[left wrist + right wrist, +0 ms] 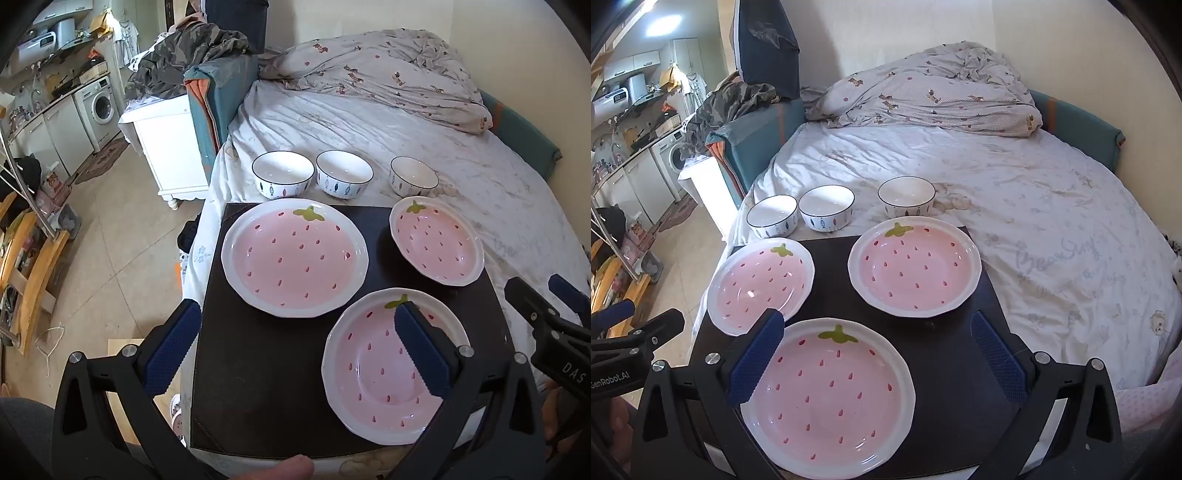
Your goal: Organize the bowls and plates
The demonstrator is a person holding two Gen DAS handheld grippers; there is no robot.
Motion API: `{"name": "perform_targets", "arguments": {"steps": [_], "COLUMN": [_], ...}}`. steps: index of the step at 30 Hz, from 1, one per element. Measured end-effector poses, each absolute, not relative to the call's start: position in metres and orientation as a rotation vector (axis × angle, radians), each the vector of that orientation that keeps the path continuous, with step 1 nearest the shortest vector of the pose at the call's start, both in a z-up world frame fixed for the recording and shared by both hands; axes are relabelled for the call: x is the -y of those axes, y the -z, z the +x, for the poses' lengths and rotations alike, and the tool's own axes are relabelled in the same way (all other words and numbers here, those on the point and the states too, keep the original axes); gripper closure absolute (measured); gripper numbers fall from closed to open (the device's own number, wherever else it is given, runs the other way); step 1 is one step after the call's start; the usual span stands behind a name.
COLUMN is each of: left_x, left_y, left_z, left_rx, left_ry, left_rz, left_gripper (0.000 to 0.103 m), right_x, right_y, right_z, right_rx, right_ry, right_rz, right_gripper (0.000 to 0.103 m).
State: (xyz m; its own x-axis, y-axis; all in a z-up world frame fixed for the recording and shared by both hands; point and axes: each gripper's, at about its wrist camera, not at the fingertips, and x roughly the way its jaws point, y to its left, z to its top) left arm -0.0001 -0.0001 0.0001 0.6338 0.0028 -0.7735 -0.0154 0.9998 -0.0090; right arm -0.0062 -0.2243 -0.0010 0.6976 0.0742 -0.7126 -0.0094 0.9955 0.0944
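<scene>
Three pink strawberry plates lie apart on a black mat (258, 369) on the bed: a far-left plate (293, 256), a far-right plate (437, 242) and a near plate (373, 376). Behind the mat, three white bowls stand in a row on the sheet: (282, 179), (344, 177), (413, 176). My left gripper (295, 310) hovers open over the mat's left half, its right finger above the near plate. My right gripper (877, 317) is open above the near plate (827, 387) and holds nothing. Each gripper shows at the edge of the other view: right gripper (535, 284), left gripper (652, 312).
A crumpled duvet (923, 88) lies at the back of the bed, with bare white sheet (1052, 240) to the right of the mat. A white cabinet (166, 147) stands left of the bed. Beyond the floor are a washing machine (101, 103) and a wooden rack (29, 266).
</scene>
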Motion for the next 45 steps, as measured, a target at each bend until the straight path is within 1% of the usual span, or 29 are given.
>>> {"name": "perform_targets", "arguments": {"steps": [45], "left_x": [0.0023], "left_y": [0.0026], "left_z": [0.0004], "left_rx": [-0.9], "left_ry": [-0.01], "left_rz": [-0.016], "left_gripper": [0.0], "right_x": [0.2273], "right_y": [0.0037], "right_z": [-0.0057], "right_rx": [-0.802], "right_ry": [-0.049], "right_rz": [0.094], "right_gripper": [0.0]}}
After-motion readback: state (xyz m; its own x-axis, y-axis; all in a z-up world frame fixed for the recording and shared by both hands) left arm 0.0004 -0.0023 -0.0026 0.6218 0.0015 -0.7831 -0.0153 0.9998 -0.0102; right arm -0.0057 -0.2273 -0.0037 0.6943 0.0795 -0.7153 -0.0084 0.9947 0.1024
